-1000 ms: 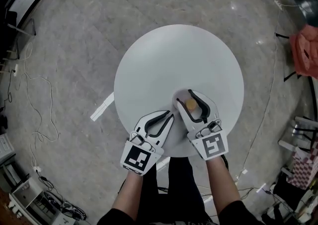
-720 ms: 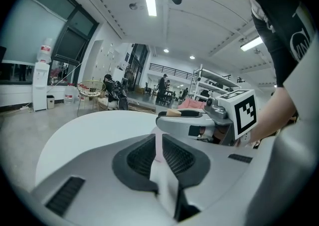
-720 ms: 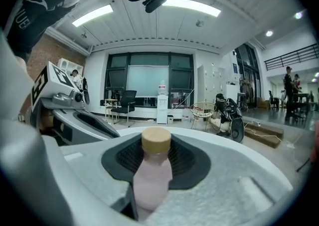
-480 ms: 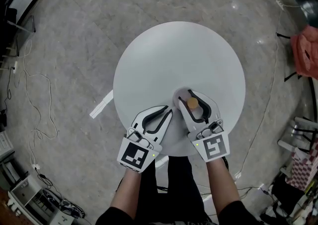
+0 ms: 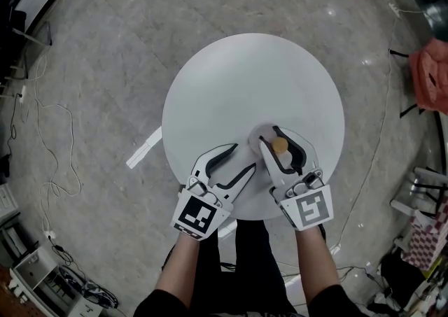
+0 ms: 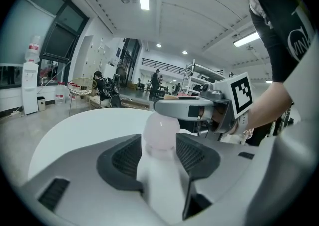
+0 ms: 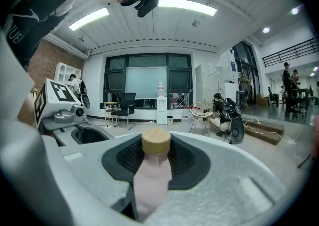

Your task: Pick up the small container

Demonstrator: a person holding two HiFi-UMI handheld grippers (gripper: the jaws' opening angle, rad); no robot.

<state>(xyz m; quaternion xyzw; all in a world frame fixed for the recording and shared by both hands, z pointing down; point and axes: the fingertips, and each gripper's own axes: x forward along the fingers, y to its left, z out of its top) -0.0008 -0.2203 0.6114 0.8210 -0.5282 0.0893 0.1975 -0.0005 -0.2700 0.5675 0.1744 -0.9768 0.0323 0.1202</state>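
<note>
The small container (image 5: 279, 145) is a pale pink bottle with a tan cap, over the near right part of the round white table (image 5: 238, 85). My right gripper (image 5: 274, 139) is shut on it, and in the right gripper view its dark pads (image 7: 185, 162) press on the neck below the cap (image 7: 156, 141). My left gripper (image 5: 244, 157) sits just left of it, its jaws opening. In the left gripper view the container (image 6: 160, 130) shows between the spread pads (image 6: 124, 156), untouched, under the right gripper (image 6: 199, 110). Whether the container rests on the table is hidden.
The table's near edge lies under both grippers, with the person's legs below it. On the grey floor are cables (image 5: 49, 148) at the left, a white strip (image 5: 143, 149) and equipment (image 5: 42, 280). A red cloth (image 5: 430, 74) hangs at the right.
The left gripper's jaws have gone from shut to wide apart, and it has shifted slightly right. The right gripper has closed on the container and drifted a little right.
</note>
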